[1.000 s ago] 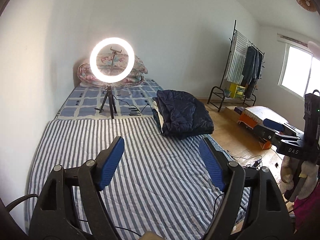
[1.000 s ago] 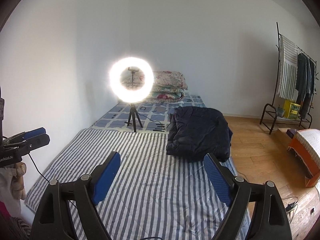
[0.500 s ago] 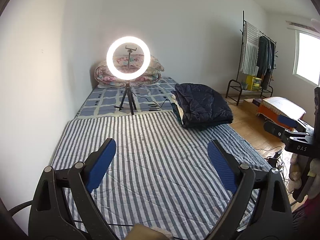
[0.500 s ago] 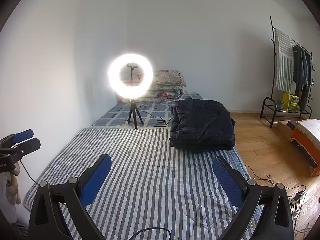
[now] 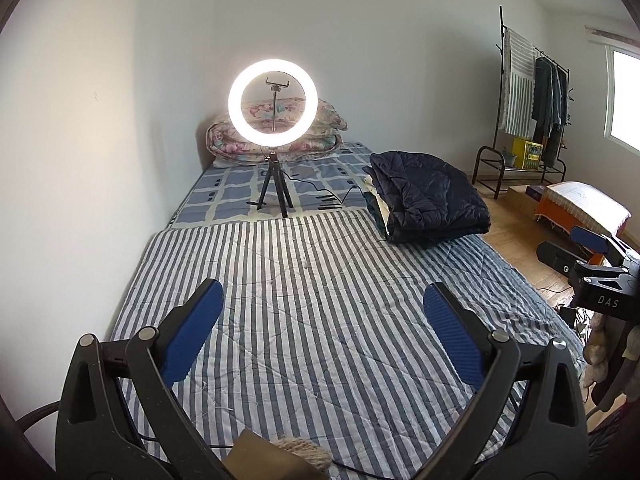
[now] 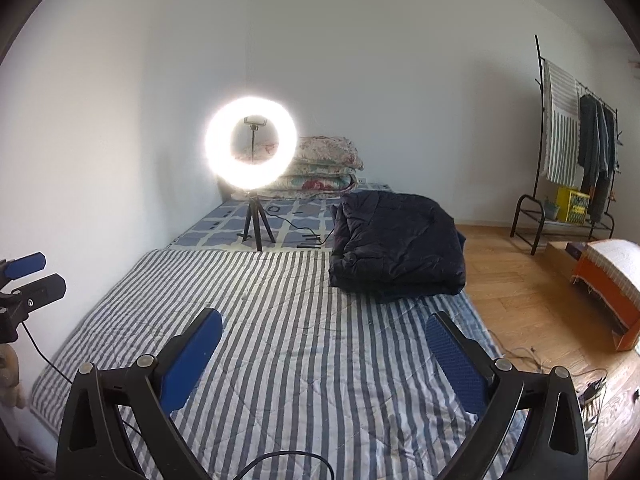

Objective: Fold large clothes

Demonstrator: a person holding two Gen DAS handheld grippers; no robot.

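A folded dark navy quilted coat [image 5: 430, 204] lies on top of a small pile of folded clothes at the far right of the striped bed cover [image 5: 320, 300]. It also shows in the right wrist view [image 6: 398, 244]. My left gripper [image 5: 322, 328] is open and empty, held above the near end of the bed. My right gripper [image 6: 324, 352] is open and empty too, well short of the coat. The right gripper shows at the right edge of the left wrist view [image 5: 588, 252], and the left gripper at the left edge of the right wrist view [image 6: 28, 280].
A lit ring light on a tripod [image 5: 273, 104] stands mid-bed, its cable trailing right. Folded floral quilts [image 5: 276, 136] lie by the wall. A clothes rack [image 5: 532, 112], an orange box [image 6: 608, 280] and floor cables [image 6: 592, 384] are to the right.
Both grippers have drawn back and levelled, so the bed and coat look farther away. Both sets of jaws have opened a little wider. Nothing on the bed has moved.
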